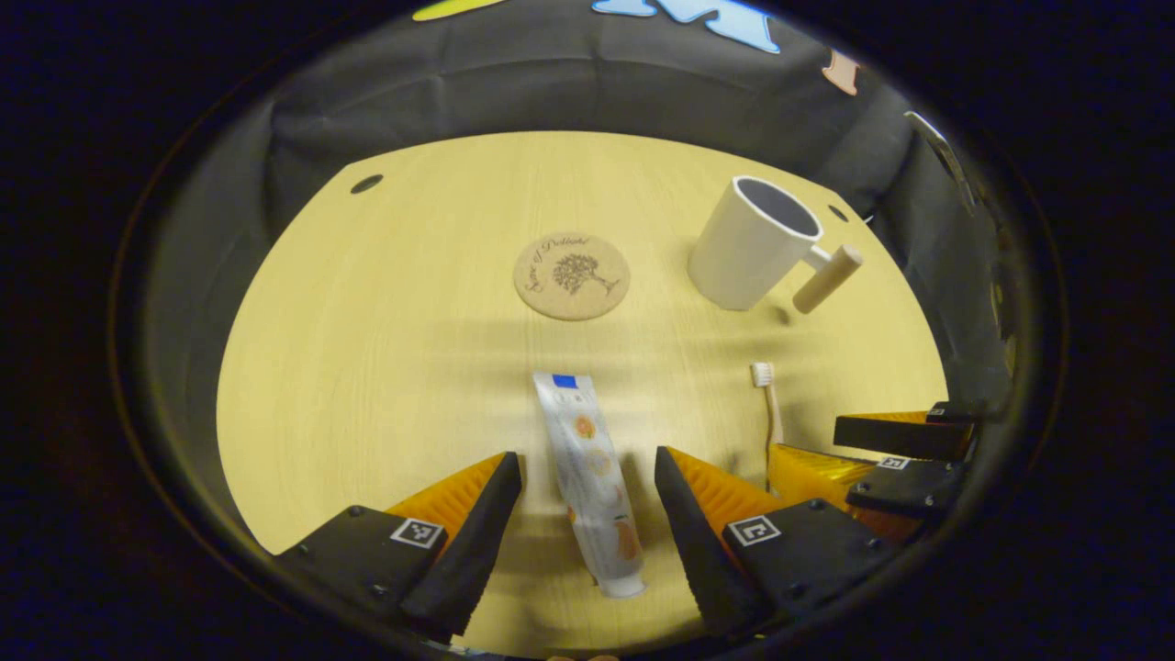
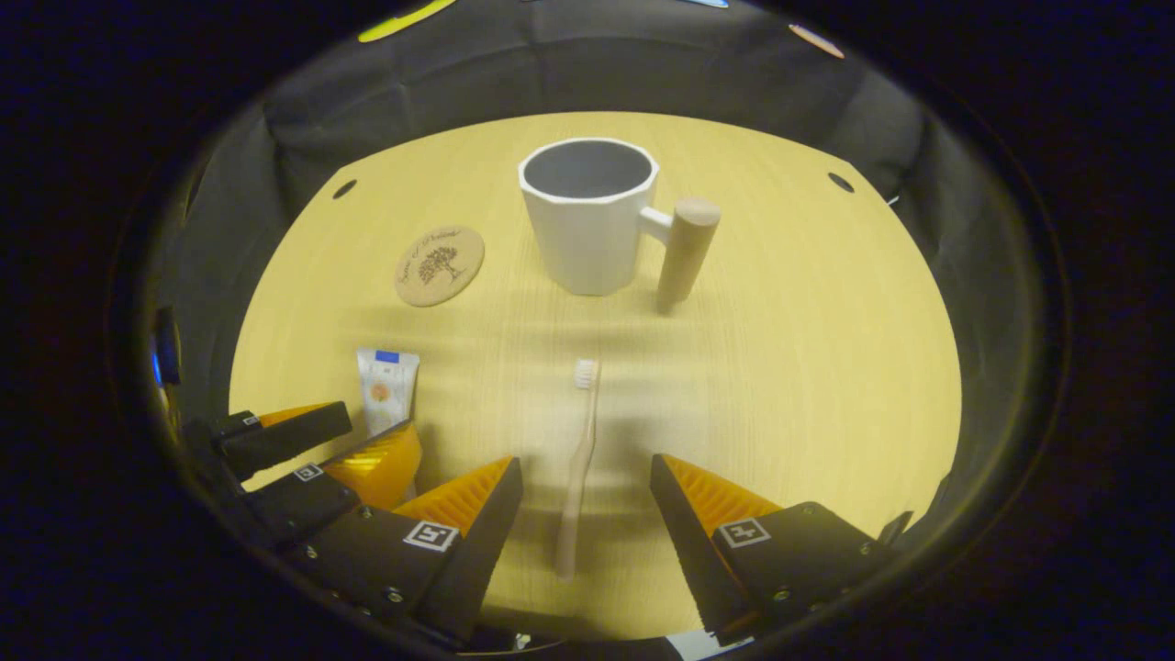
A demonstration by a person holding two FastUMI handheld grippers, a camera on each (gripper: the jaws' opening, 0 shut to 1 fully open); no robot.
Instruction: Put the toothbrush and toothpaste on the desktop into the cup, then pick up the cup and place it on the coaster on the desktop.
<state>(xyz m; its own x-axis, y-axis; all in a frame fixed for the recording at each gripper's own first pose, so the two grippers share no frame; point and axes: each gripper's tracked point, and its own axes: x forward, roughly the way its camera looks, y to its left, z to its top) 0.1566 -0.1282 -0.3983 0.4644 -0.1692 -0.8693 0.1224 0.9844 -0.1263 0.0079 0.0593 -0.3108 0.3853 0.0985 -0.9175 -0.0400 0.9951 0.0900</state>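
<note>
Your left gripper (image 1: 587,477) had its jaws spread wide, the toothpaste (image 1: 592,482) lying flat on the desk (image 1: 386,367) between them, untouched. Your right gripper (image 2: 586,479) was just as wide open astride the toothbrush (image 2: 576,468), bristles pointing toward the cup (image 2: 587,216). The cup stood upright and empty, its handle to the right, well apart from the coaster (image 2: 439,265).

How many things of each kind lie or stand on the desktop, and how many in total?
Cup: 1
Coaster: 1
Toothbrush: 1
Toothpaste: 1
Total: 4
</note>
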